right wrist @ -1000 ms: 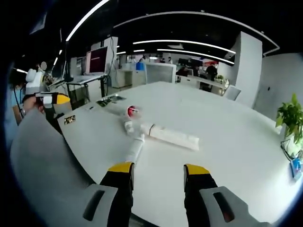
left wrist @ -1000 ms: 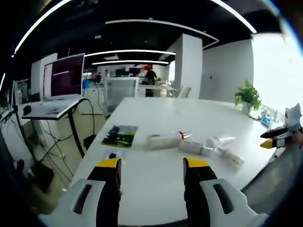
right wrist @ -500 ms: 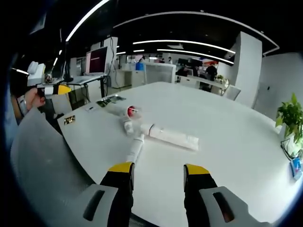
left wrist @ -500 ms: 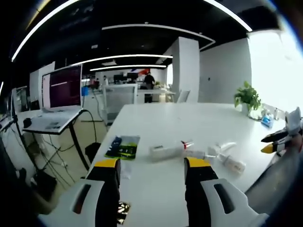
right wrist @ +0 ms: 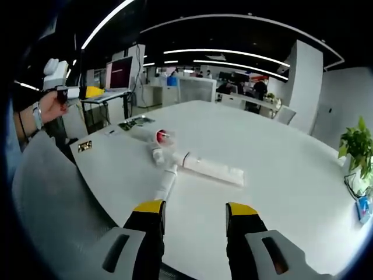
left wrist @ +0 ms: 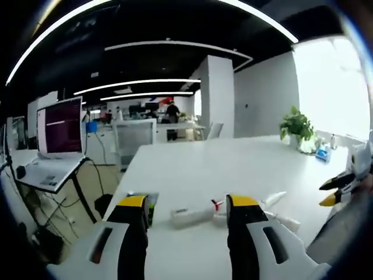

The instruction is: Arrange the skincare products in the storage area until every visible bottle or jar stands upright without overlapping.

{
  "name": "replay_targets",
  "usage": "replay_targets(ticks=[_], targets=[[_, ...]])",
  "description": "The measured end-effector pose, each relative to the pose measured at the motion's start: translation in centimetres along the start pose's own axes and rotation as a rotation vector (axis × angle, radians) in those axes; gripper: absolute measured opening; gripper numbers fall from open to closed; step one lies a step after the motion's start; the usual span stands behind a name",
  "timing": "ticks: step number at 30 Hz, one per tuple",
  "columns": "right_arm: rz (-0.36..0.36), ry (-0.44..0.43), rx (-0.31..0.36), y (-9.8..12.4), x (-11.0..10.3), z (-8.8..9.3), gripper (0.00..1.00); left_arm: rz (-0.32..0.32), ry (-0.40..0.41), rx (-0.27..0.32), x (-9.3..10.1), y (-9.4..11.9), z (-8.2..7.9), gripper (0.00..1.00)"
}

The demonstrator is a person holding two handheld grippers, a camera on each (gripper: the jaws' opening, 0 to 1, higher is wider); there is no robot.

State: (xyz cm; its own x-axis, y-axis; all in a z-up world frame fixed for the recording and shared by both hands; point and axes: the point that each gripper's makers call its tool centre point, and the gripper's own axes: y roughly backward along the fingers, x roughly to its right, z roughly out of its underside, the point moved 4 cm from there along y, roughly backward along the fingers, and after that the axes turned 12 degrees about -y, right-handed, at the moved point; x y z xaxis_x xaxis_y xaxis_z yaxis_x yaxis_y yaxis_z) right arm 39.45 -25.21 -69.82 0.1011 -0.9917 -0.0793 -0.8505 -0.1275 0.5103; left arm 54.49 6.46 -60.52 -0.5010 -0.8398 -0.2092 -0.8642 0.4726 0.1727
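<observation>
- Four skincare things lay flat on the white table (right wrist: 280, 175), close together.
- The long white tube (right wrist: 213, 167) lay on its side, past the right claw (right wrist: 195, 217) and a bit to its right.
- A thin tube (right wrist: 165, 185) lay just beyond the right claw's left jaw, pointing away from it.
- A bottle with a red cap (right wrist: 156, 137) and a small white bottle (right wrist: 157, 156) lay farther off.
- The right claw was wide, holding nothing.
- The left claw (left wrist: 186, 211) was wide too, with nothing in it.
- In the left gripper view a white tube (left wrist: 192, 216) lay between its jaws, beyond the tips.
- A plant (right wrist: 356, 153) stood far off to the right.
</observation>
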Motion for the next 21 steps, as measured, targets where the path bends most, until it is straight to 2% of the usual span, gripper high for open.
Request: replay_targets(ticks=[3, 6, 9, 12, 21], targets=[[-0.003, 0.004, -0.008, 0.0, 0.0, 0.1, 0.38, 0.001, -0.022, -0.001, 0.3, -0.9, 0.7, 0.49], [-0.004, 0.008, -0.01, -0.1, -0.1, 0.1, 0.37, 0.0, -0.007, -0.003, 0.3, -1.1, 1.6, 0.49], [-0.006, 0.018, -0.026, -0.1, -0.2, 0.3, 0.37, 0.016, -0.021, -0.061, 0.4, -1.0, 2.9, 0.49], [-0.011, 0.026, -0.034, -0.2, -0.2, 0.4, 0.37, 0.011, -0.025, -0.038, 0.2, -1.1, 2.6, 0.49], [0.001, 0.007, -0.038, -0.1, 0.2, 0.6, 0.37, 0.026, -0.002, -0.042, 0.4, -1.3, 2.8, 0.49]])
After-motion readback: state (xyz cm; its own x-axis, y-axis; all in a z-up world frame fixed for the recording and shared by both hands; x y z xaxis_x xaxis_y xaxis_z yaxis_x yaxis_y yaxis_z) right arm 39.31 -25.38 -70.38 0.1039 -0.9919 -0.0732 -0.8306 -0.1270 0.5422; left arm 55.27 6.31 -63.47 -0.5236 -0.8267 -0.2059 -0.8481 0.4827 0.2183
